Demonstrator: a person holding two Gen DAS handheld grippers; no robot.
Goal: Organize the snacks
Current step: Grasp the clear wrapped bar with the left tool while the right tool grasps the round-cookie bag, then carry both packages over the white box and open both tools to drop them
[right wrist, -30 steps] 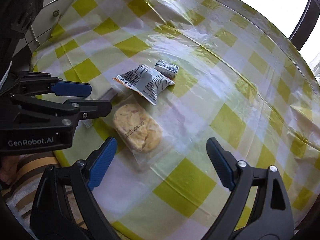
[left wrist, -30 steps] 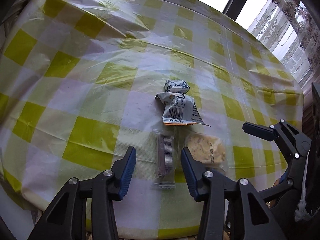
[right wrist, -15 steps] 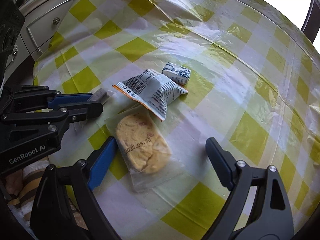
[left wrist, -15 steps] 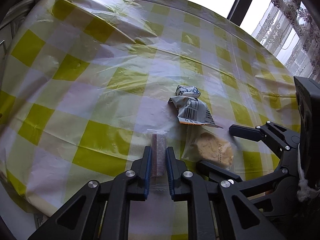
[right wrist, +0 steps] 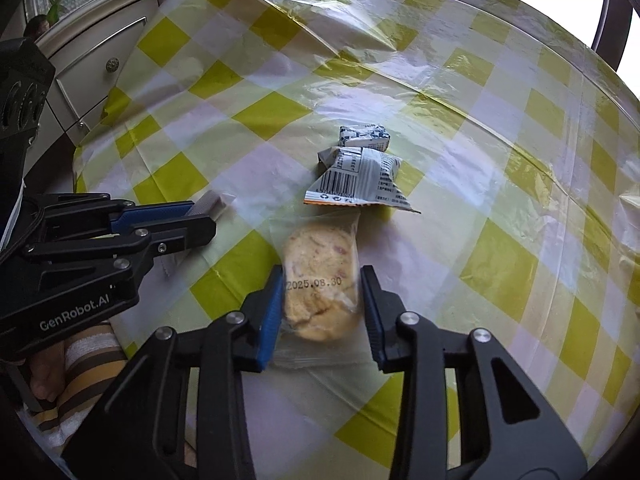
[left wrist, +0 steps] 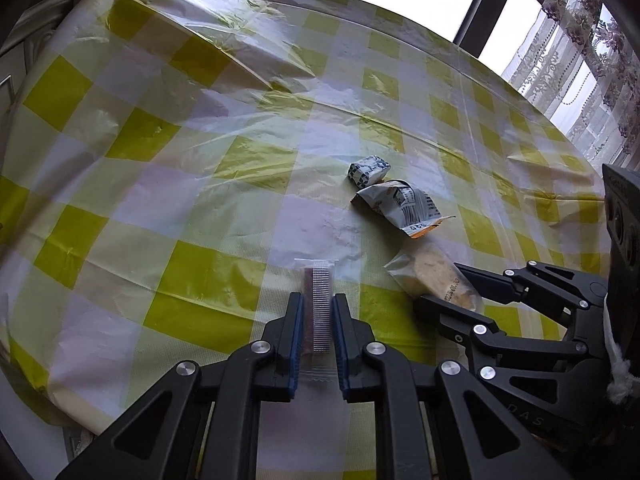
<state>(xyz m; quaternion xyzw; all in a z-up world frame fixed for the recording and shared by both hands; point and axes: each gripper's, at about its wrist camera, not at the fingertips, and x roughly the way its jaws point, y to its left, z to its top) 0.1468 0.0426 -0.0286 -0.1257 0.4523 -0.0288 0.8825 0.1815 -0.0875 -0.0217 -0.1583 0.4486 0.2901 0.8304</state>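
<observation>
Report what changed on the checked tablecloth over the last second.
The left gripper closed on the clear-wrapped brown wafer bar and holds it. The right gripper's jaws have just been closing around the clear-bagged yellow cookie, now pressing its sides. The white printed barcode packet and small blue-white wrapped candy stayed put.

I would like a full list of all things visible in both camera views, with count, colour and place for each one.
wafer bar: 1, brown and grey in clear wrapper, near table edge, between left gripper fingers
cookie: 1, pale yellow in clear bag, between right gripper fingers
barcode packet: 1, white and grey with orange edge, beyond the cookie
small packet: 1, white and dark blue, just beyond the barcode packet
tablecloth: 1, yellow and white checks, under clear plastic
cabinet: 1, cream, left of table
curtain: 1, patterned lace, upper right
left gripper: 1, black and blue, shut on wafer bar
right gripper: 1, black and blue, has just been closing around cookie
striped sleeve: 1, brown and cream, lower left
</observation>
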